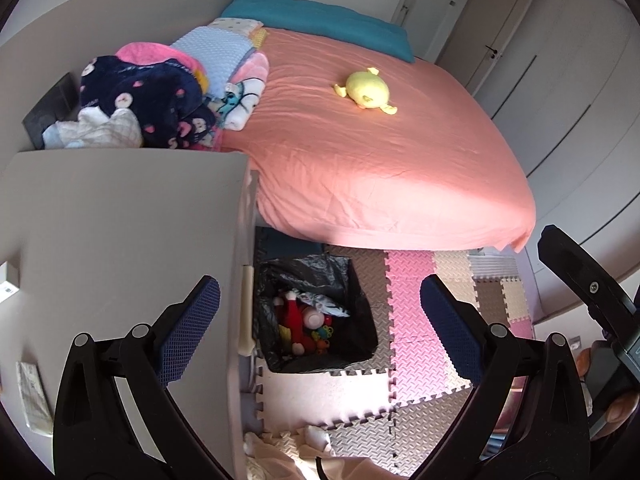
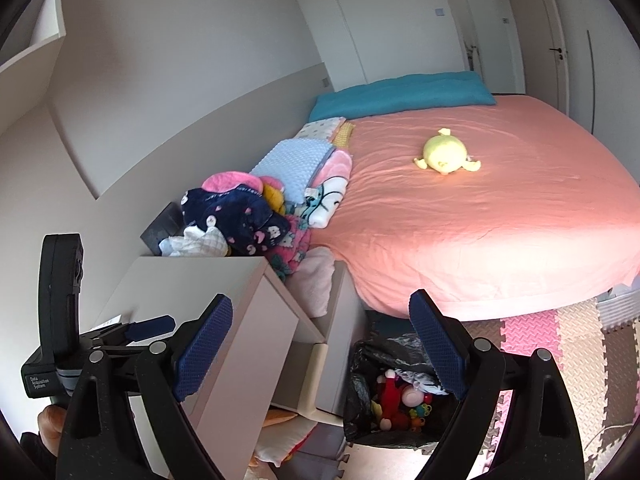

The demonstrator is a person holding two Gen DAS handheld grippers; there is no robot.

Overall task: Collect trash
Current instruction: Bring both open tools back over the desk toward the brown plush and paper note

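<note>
A bin lined with a black bag stands on the foam floor between the bed and a grey cabinet. Inside lie a red plush toy, small coloured toys and crumpled paper. My left gripper hovers above the bin, open, with nothing between its blue pads. My right gripper is open and empty too, above and short of the same bin. The left gripper's body shows at the left of the right wrist view. The right one shows at the right of the left wrist view.
A grey cabinet stands left of the bin, with a flat packet on top. The pink bed carries a yellow plush and piled blankets. Foam mats cover the floor; pale cloth lies near the bottom edge.
</note>
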